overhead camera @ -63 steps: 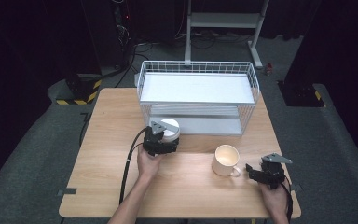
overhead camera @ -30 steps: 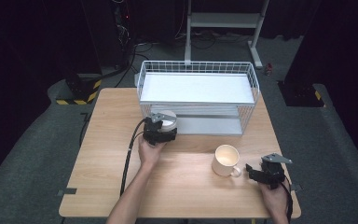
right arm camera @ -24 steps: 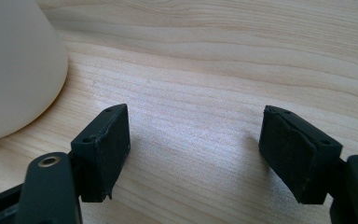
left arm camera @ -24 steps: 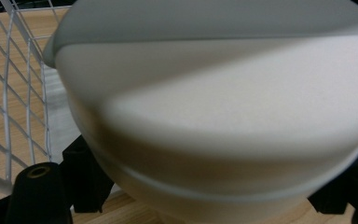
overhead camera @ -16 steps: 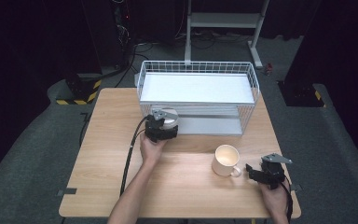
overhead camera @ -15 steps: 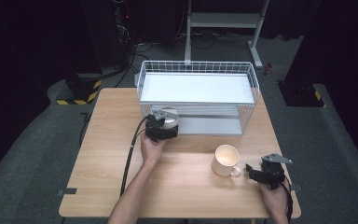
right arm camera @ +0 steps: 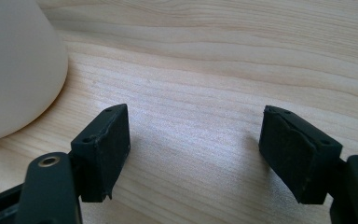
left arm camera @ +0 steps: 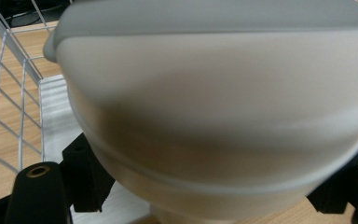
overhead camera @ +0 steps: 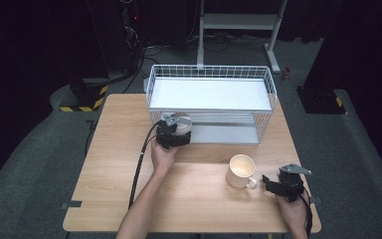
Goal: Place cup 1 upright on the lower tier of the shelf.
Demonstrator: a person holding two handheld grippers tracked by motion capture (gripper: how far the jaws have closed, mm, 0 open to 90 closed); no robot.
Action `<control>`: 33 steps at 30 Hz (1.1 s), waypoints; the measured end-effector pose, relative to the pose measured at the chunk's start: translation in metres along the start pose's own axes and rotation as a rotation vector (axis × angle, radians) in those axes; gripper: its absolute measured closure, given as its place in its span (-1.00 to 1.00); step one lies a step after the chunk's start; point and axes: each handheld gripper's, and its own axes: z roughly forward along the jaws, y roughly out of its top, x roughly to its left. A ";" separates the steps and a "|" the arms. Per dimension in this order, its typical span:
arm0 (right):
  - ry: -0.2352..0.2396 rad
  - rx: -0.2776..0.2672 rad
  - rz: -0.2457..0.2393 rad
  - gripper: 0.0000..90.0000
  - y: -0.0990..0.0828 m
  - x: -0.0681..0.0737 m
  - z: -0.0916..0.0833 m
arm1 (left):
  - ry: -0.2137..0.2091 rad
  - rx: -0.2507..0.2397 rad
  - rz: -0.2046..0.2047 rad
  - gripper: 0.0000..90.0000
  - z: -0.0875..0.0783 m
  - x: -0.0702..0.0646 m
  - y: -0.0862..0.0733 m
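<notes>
Bowl (left arm camera: 214, 107) sits pinched between the left gripper (overhead camera: 173, 133) jaws, at the open front of the wire rack (overhead camera: 209, 74), lower shelf ahead. Looks like mid-placement; next: push in, set down, release. Right gripper (right arm camera: 193, 154) jaws wide apart, empty; mug (right arm camera: 14, 65) just outside its left jaw.

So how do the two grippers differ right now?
The left gripper is shut on a pale bowl at the front of the wire rack; the right gripper is open with nothing between its jaws. The left one is up at the rack, while the right one sits low beside the mug near the table's front edge. Both are black and hand-held.
</notes>
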 end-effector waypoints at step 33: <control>0.001 0.000 -0.001 -0.44 0.000 0.000 0.000 | 0.014 0.025 -0.006 -0.72 0.005 0.005 0.002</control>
